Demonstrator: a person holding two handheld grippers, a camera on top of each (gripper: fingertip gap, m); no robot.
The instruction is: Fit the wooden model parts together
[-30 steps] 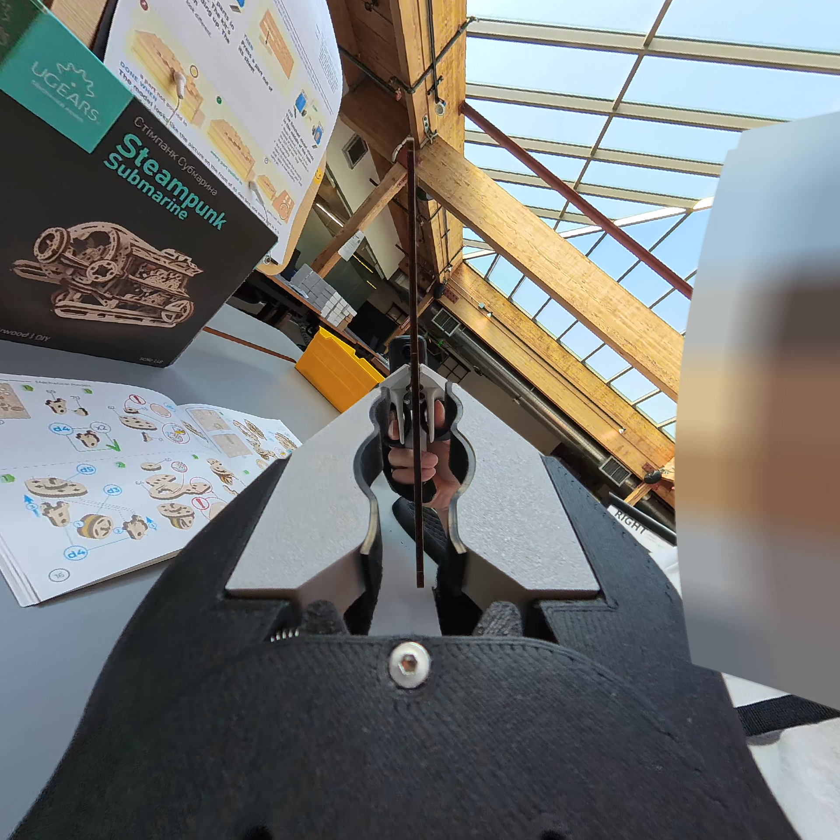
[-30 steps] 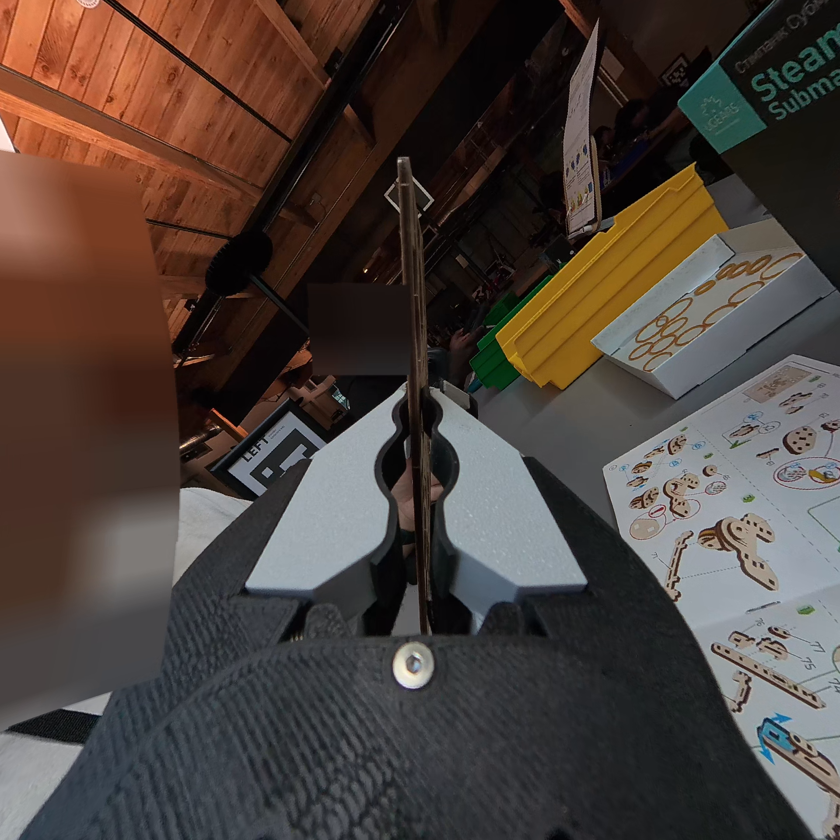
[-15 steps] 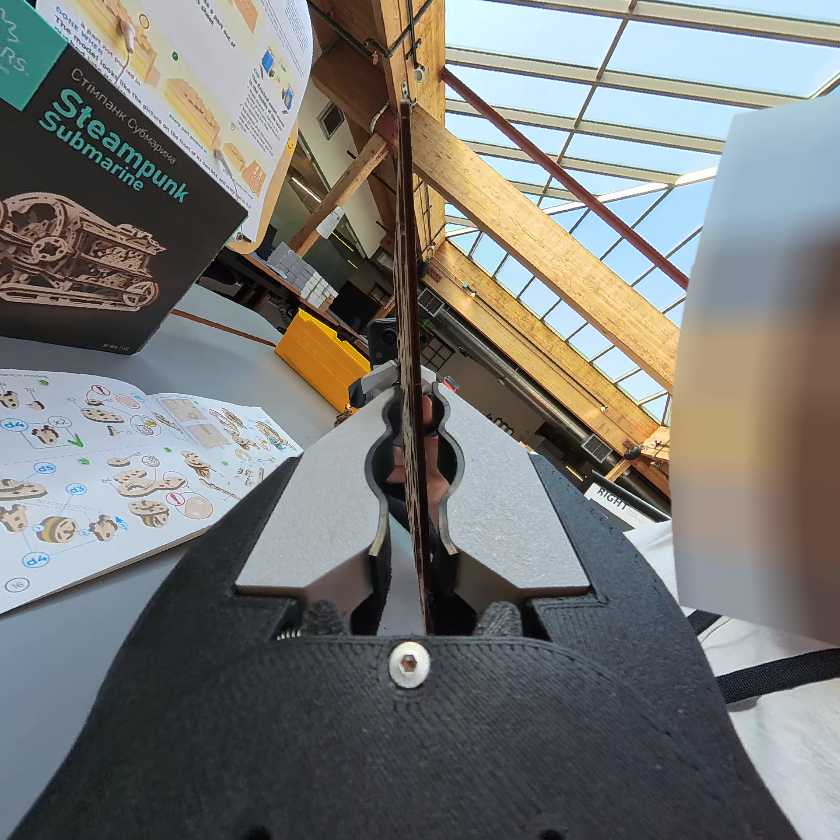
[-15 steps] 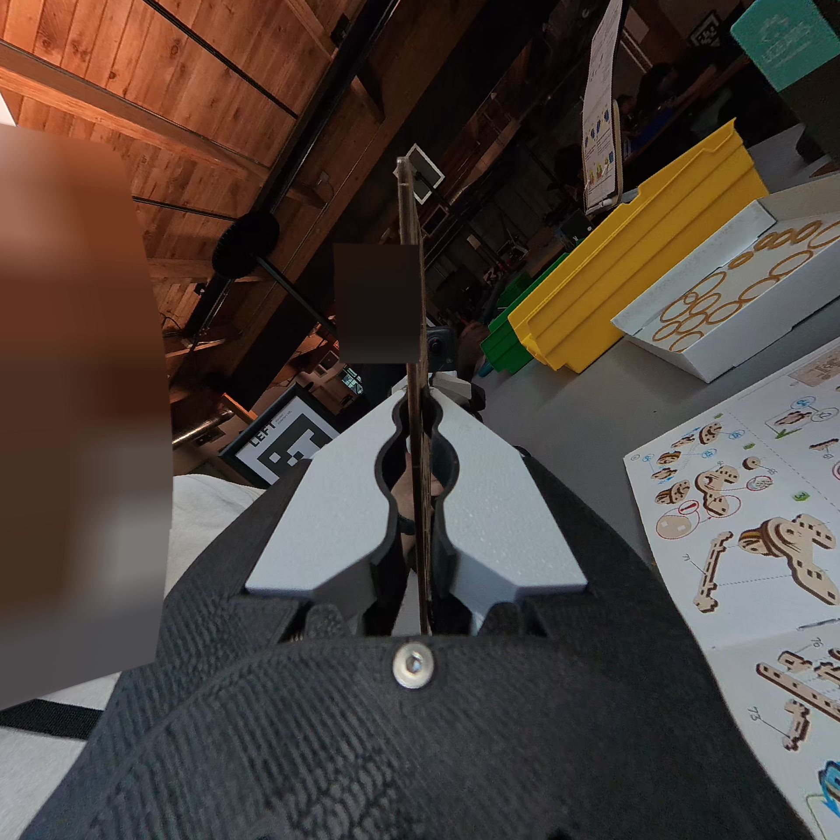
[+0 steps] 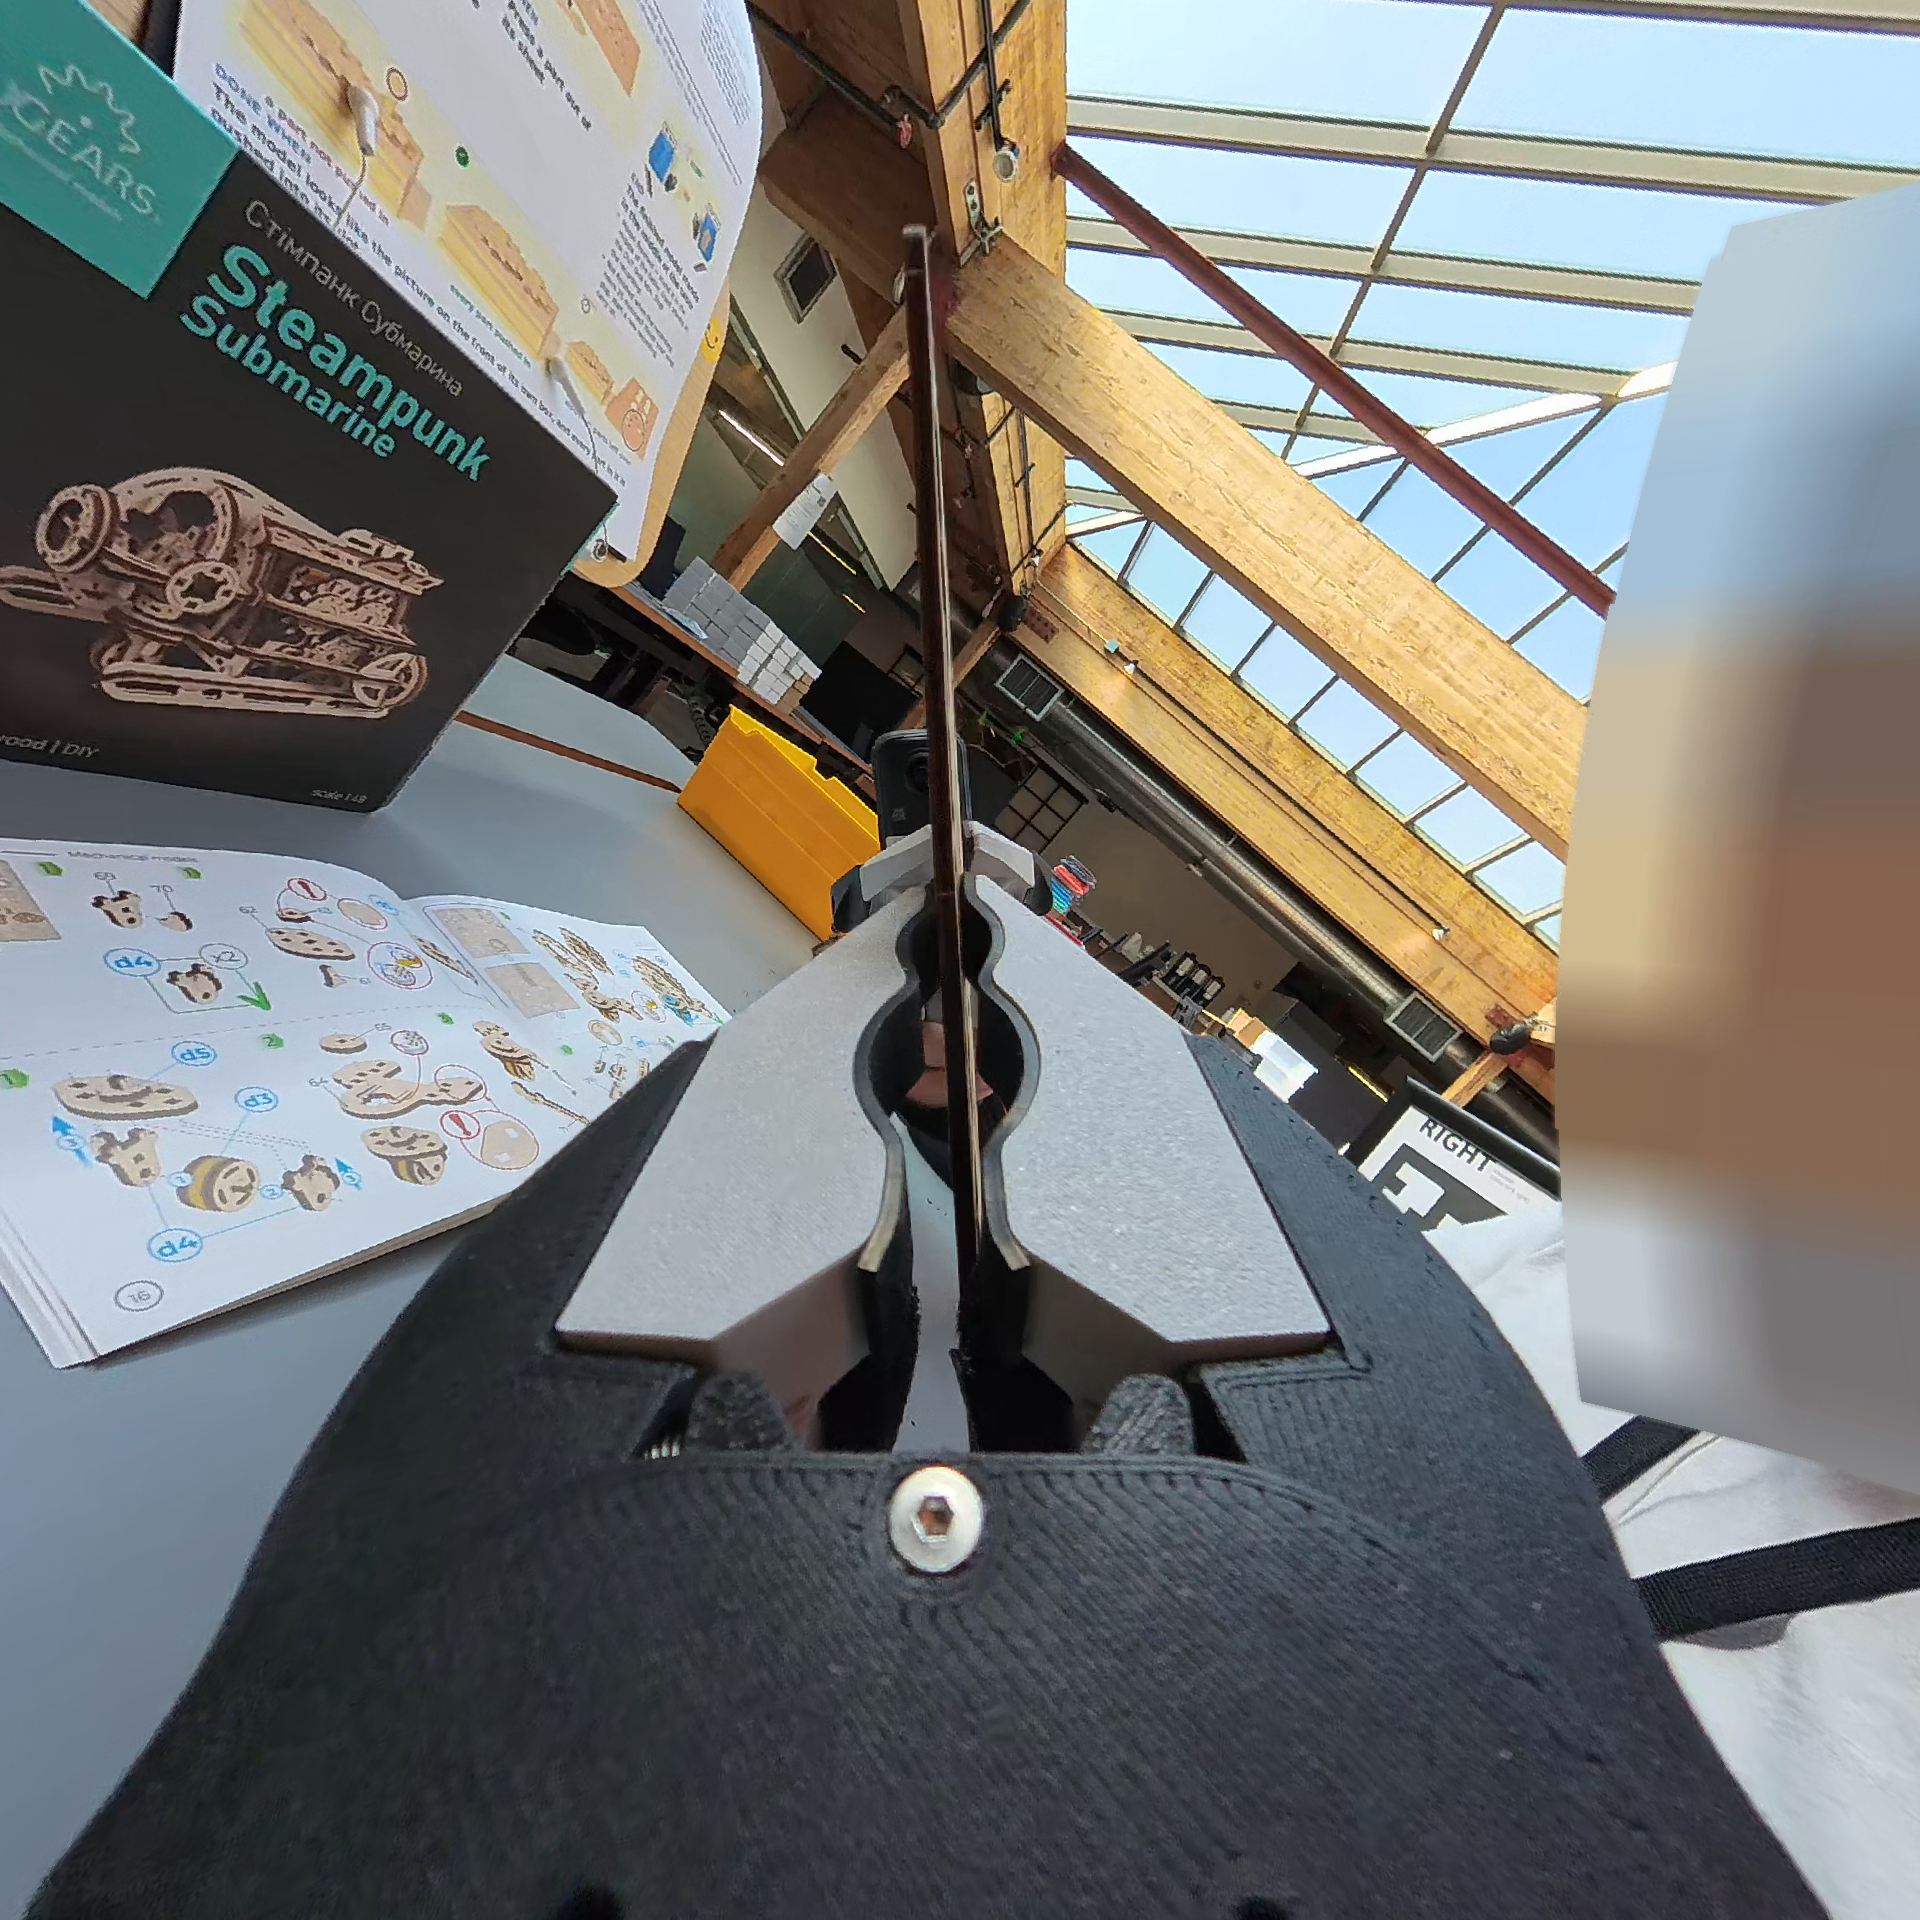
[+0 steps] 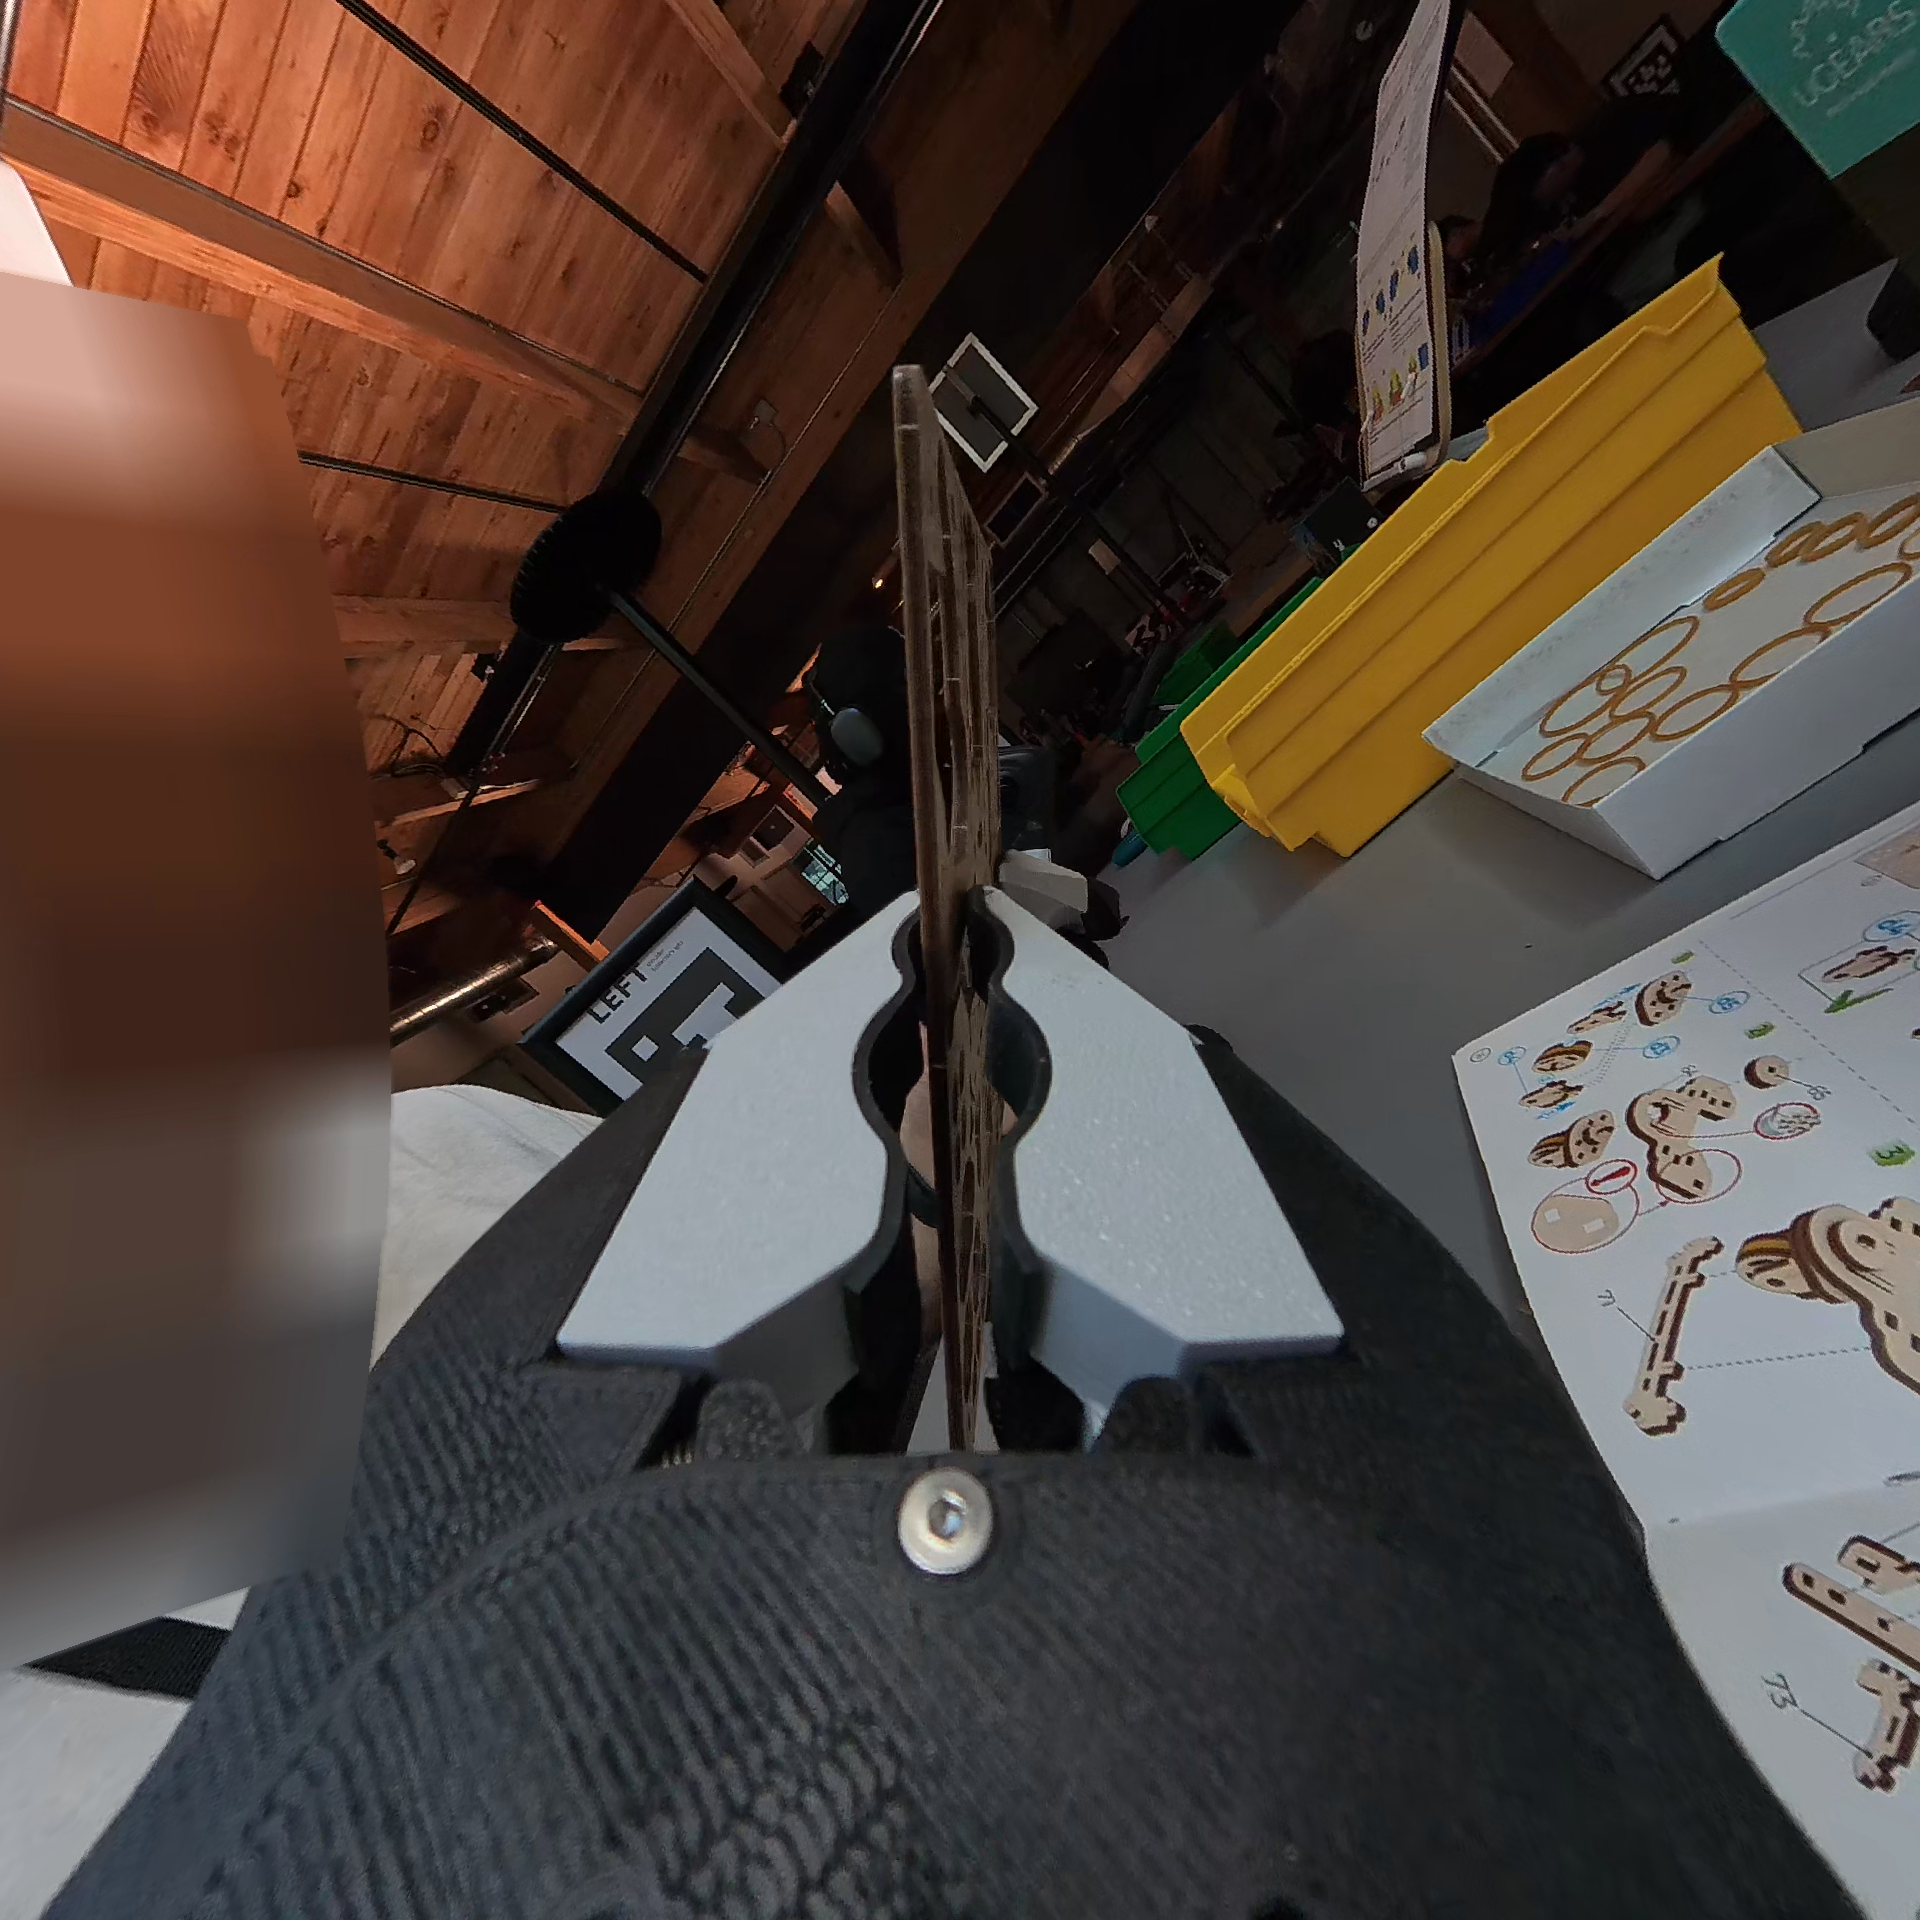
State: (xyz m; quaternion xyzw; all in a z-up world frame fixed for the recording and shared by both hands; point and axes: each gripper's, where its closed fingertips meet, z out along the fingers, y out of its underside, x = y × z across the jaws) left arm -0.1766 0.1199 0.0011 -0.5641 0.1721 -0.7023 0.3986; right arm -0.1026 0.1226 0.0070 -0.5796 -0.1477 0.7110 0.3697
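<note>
Between the grey jaws of the left gripper (image 5: 948, 914) a thin wooden sheet (image 5: 935, 623) stands edge-on, clamped tight and rising toward 12 o'clock. Past those tips, the right gripper (image 5: 940, 868) faces back and bites the same sheet from the far side. At 9 o'clock an open manual (image 5: 281, 1049) lies on the grey counter (image 5: 156, 1507); at 10 o'clock the dark kit box (image 5: 239, 499) stands behind it. A yellow bin (image 5: 774, 816) sits farther off at 11 o'clock, under timber beams (image 5: 1247, 499) and a glass roof.

In the right wrist view, that gripper's (image 6: 951, 925) jaws are likewise closed on the sheet (image 6: 945, 665), whose laser-cut face shows slightly. The manual (image 6: 1704, 1195) lies at 3 o'clock. Beyond it at 2 o'clock a white tray (image 6: 1683, 800) holds a sheet of wooden rings (image 6: 1704, 675), just beside yellow bins (image 6: 1475, 644) and green ones (image 6: 1174, 769).
</note>
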